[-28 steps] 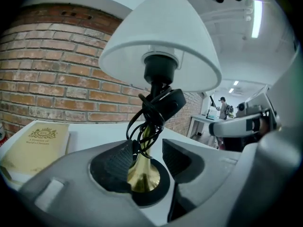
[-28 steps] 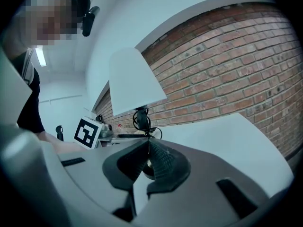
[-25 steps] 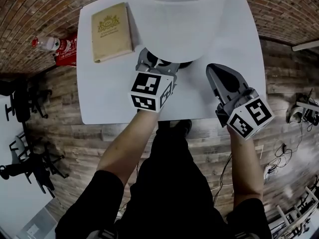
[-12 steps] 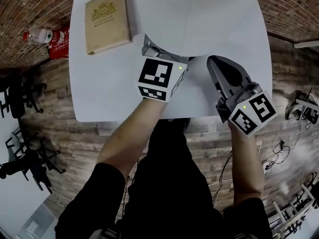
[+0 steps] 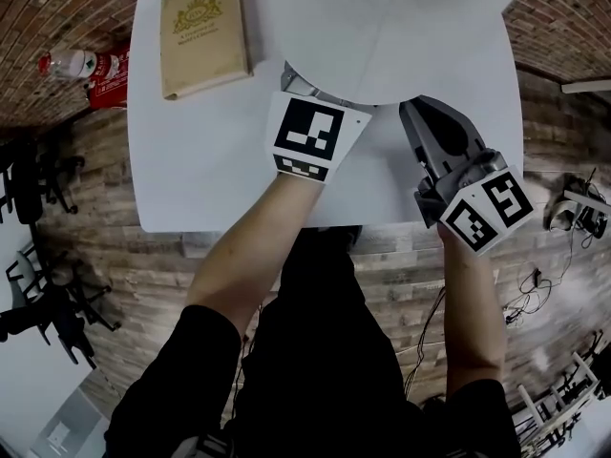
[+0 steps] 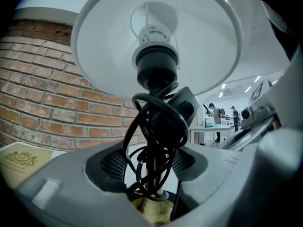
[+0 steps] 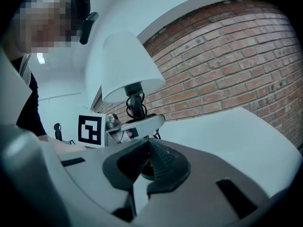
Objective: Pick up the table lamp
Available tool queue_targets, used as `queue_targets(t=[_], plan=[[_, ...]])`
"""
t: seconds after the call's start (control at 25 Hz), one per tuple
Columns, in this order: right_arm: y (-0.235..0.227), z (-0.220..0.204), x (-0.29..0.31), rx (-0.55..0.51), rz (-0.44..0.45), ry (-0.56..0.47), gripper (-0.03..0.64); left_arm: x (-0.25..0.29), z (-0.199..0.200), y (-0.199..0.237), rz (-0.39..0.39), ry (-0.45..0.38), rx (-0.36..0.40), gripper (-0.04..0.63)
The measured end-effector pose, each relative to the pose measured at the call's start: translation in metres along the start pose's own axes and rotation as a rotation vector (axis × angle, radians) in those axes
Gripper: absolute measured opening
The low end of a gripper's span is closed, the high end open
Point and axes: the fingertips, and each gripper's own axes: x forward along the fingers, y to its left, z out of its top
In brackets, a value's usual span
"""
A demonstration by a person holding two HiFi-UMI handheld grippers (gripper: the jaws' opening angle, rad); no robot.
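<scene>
The table lamp's white shade (image 5: 382,27) fills the top of the head view and hides its base. My left gripper (image 5: 304,82) reaches in level beneath the shade. In the left gripper view its jaws (image 6: 147,162) are opening on either side of the lamp's stem, which is wrapped in coils of black cord (image 6: 154,126), under the bulb and shade (image 6: 104,46). I see no pad pressing on the cord. My right gripper (image 5: 418,111) hovers to the right of the lamp, shut and empty (image 7: 147,148); its view shows the lamp (image 7: 130,67) and the left gripper (image 7: 139,123).
A tan book (image 5: 200,31) lies at the back left of the white table (image 5: 210,170). A plastic bottle (image 5: 72,65) and a red pack (image 5: 115,79) lie on the wooden floor to the left. A brick wall (image 6: 42,98) stands behind the table.
The left gripper has moved further in under the shade and rolled a little. The shade now looms larger and covers the black base seen before. The right gripper has barely shifted.
</scene>
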Motion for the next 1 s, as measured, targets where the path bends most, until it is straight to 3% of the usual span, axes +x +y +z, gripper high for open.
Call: queue_targets(t=[0.28, 0.44, 0.72, 1.0], plan=[[0.0, 0.001, -0.008, 0.009, -0.009, 0.004, 0.014, 0.006, 0.035, -0.008, -0.012, -0.115, 0.07, 0.239], [-0.001, 0.004, -0.009, -0.001, -0.01, 0.003, 0.014, 0.004, 0.034, -0.007, 0.003, -0.115, 0.072, 0.194], [-0.001, 0.001, -0.01, 0.005, -0.004, 0.01, 0.014, 0.006, 0.037, -0.009, -0.013, -0.141, 0.108, 0.184], [-0.002, -0.003, -0.009, 0.007, 0.002, 0.021, 0.014, 0.007, 0.038, -0.011, -0.016, -0.153, 0.127, 0.131]])
